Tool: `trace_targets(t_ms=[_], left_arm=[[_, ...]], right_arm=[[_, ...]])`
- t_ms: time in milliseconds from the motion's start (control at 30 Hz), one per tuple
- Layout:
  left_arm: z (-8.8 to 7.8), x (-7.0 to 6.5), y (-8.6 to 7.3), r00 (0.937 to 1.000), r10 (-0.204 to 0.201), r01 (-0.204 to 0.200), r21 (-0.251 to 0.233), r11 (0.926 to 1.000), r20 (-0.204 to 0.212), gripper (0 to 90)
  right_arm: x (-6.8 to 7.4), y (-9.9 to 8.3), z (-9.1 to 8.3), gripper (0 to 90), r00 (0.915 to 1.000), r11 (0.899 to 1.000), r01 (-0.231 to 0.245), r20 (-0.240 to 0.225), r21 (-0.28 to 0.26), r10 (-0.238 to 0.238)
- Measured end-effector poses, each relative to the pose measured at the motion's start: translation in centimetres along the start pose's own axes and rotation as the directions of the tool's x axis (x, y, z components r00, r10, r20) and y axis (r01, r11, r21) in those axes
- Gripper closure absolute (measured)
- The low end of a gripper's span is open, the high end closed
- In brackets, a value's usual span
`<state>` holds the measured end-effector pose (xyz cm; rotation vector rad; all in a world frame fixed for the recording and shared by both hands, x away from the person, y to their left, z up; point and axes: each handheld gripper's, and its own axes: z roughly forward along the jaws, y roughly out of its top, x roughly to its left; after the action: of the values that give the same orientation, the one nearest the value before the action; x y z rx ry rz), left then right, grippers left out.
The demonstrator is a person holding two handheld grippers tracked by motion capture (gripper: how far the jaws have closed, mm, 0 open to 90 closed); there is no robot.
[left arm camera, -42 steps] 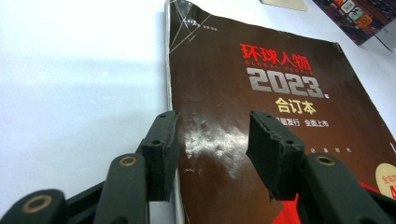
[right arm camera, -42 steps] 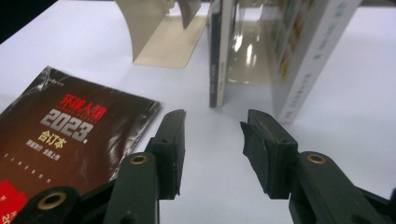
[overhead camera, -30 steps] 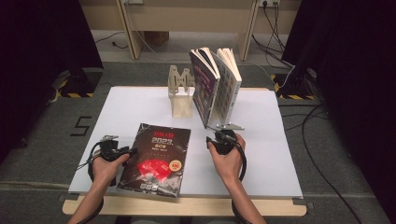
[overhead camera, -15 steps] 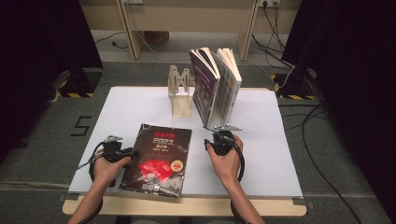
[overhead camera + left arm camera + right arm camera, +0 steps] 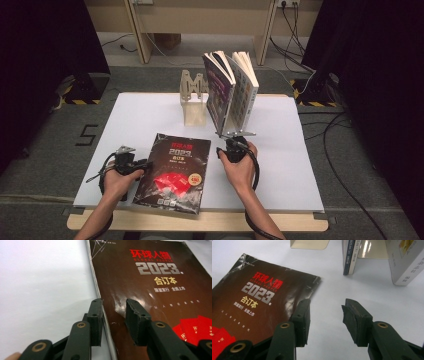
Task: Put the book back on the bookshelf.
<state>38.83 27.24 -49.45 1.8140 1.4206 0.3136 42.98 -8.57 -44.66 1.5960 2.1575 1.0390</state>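
The dark magazine (image 5: 172,172) lay flat near the white table's (image 5: 300,165) front edge. The left gripper (image 5: 113,322) straddled its left edge, jaws just closing but not yet pressing. The right gripper (image 5: 325,323) hovered apart over bare table beside it, standing books (image 5: 231,92) just behind.

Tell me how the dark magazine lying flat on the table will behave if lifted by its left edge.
The dark magazine will probably sag: its soft cover looks creased near the left tongs, whose jaws have just been closing astride its edge. The glossy cover reflects light, so it may slip. It looks fairly thick, so likely heavy for a one-edge pinch.
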Motion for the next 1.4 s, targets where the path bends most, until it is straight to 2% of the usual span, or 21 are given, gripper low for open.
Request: trace_targets(t_ms=[67, 100, 167, 233, 300, 333, 367, 567, 733, 867, 967, 1000, 1100, 1233, 1400], left_arm=[[0.1, -0.4, -0.2, 0.9999, 0.01, -0.01, -0.005, 0.9999, -0.004, 66.2], [0.1, -0.6, -0.2, 0.9995, 0.029, -0.029, -0.007, 0.9996, -0.015, 66.5], [0.0, -1.0, -0.3, 0.9994, 0.033, -0.033, 0.002, 0.9995, -0.004, 66.7], [0.0, -1.2, -0.3, 0.9994, 0.007, -0.008, 0.01, 0.9999, 0.032, 68.4], [0.2, -1.0, -0.1, 0.9991, -0.021, 0.02, 0.008, 0.9998, 0.036, 68.9], [0.2, -1.0, -0.1, 0.9991, -0.021, 0.02, 0.008, 0.9998, 0.036, 67.8], [0.4, -0.8, 0.3, 0.9989, -0.042, 0.042, 0.005, 0.9991, 0.02, 66.0], [1.4, 0.2, 2.7, 0.998, -0.049, 0.049, -0.017, 0.9987, -0.04, 62.3], [3.5, 0.8, 4.8, 0.9968, -0.073, 0.073, -0.007, 0.9973, -0.033, 62.7], [4.9, 0.9, 5.5, 0.9962, -0.083, 0.083, 0.019, 0.9963, -0.027, 63.7], [5.2, 0.7, 5.9, 0.998, -0.062, 0.063, 0.036, 0.9974, -0.011, 65.5], [5.4, 0.6, 6.0, 0.9992, -0.04, 0.04, 0.05, 0.998, -0.004, 66.9], [5.3, 0.6, 6.2, 0.9997, -0.017, 0.018, 0.07, 0.9973, -0.017, 71.2], [5.1, 0.4, 6.1, 0.9994, -0.005, 0.008, 0.075, 0.9972, -0.034, 77.3], [4.5, 0.0, 5.6, 0.9985, 0.032, -0.028, 0.082, 0.9962, -0.045, 82.1]], right_arm=[[0.0, -0.1, 0.3, 57.5, 1.0, 1.0, 0.003, -0.003, 0.015, -0.003], [0.0, -0.2, 0.3, 57.5, 1.0, 1.0, 0.001, -0.004, 0.023, -0.001], [0.0, -0.3, 0.5, 57.4, 1.0, 1.0, 0.0, -0.007, 0.029, 0.0], [0.0, -0.4, 0.5, 57.2, 1.0, 1.0, 0.0, -0.006, 0.026, 0.0], [-0.2, -0.4, 0.3, 56.9, 1.0, 1.0, -0.003, -0.005, 0.027, 0.003], [-0.2, -0.4, 0.2, 56.9, 1.0, 1.0, -0.006, -0.005, 0.024, 0.006], [-0.3, -0.3, 0.1, 56.9, 1.0, 1.0, -0.006, -0.002, 0.023, 0.006], [-0.6, -0.1, -0.2, 56.7, 1.0, 1.0, -0.006, 0.001, 0.013, 0.006], [-0.5, 0.0, 0.1, 56.6, 0.9999, 1.0, -0.011, -0.002, 0.021, 0.011], [-0.4, -0.1, 0.3, 56.1, 0.9999, 1.0, -0.011, -0.006, 0.028, 0.011], [-0.5, -0.1, 0.4, 55.6, 0.9999, 0.999, -0.009, -0.007, 0.035, 0.009], [-0.6, -0.2, 0.5, 55.6, 0.9999, 0.999, -0.011, -0.007, 0.035, 0.011], [-0.8, -0.2, 0.5, 55.6, 0.9998, 0.999, -0.016, -0.007, 0.038, 0.016], [-0.9, -0.1, 0.4, 55.6, 0.9998, 0.999, -0.018, -0.003, 0.033, 0.018], [-0.9, 0.1, 0.5, 55.6, 0.9998, 0.999, -0.02, -0.006, 0.037, 0.021]])
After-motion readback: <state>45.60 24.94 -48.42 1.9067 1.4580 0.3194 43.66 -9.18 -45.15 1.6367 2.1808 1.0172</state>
